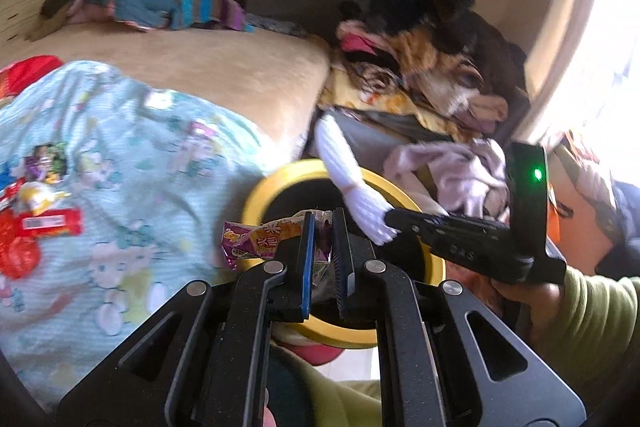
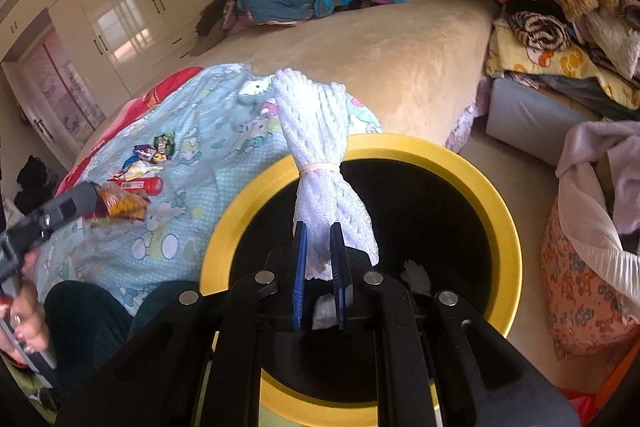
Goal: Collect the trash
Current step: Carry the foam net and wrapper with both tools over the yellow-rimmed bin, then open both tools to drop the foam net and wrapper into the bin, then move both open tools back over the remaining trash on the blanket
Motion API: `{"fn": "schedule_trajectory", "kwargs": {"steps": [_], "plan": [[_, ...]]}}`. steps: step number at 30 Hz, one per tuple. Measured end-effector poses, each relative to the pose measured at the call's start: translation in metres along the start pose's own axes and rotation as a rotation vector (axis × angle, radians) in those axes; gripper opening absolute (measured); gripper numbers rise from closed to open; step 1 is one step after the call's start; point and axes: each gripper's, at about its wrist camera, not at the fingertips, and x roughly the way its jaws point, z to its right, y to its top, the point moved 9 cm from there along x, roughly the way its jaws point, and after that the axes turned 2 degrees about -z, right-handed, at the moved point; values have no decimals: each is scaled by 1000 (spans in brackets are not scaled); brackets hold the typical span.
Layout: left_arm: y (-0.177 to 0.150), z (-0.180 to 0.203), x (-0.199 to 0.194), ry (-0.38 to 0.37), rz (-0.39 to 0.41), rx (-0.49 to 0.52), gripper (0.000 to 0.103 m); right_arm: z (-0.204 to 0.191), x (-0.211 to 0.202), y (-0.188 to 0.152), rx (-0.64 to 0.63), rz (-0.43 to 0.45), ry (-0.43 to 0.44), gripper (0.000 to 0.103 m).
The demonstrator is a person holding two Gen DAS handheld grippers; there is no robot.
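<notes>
Right tongs clamped on white foam net, banded mid-length, long axis pointing up-frame over yellow-rimmed bin. Left tongs clamped on purple-orange wrapper, sticking left. Wrappers farther left on bed quilt.

We see daylight flooding from the window, blown out to white glare. The wardrobe doors show glossy reflections. Fisheye bending curves the bed, edges darken, and both views look soft, slightly blurred.
</notes>
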Motion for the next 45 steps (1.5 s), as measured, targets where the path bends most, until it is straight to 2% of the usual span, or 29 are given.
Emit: {"fn": "schedule_trajectory", "kwargs": {"steps": [6,15,18,19,20,21,22,24,26,31,39,45], "plan": [[-16,27,29,-61,-63,51,5,17,-2,-11,50,-26,-11,12],[-26,37,56,-103,-115,59,5,35,-5,-23,94,-54,-33,12],[-25,38,65,-116,-114,52,8,42,-6,-25,131,-53,-36,20],[-24,36,68,-114,-112,49,28,44,-6,-25,140,-50,-39,23],[-21,32,68,-100,-100,50,57,46,-7,-24,140,-45,-54,30],[-19,27,67,-84,-86,45,65,46,-8,-23,135,-40,-64,40],[-18,22,63,-76,-82,34,70,46,-9,-22,131,-31,-66,43],[-14,10,56,-41,-69,16,75,43,-9,-19,111,-19,-88,52],[-11,-2,48,32,-45,18,93,37,-10,-16,80,4,-104,58],[-4,-27,27,153,1,6,92,7,-13,-5,-27,76,-112,69],[4,-41,3,233,56,7,92,-29,-24,9,-144,164,-96,80],[8,-57,-21,293,105,-1,92,-52,-26,12,-190,185,-78,82]]}}
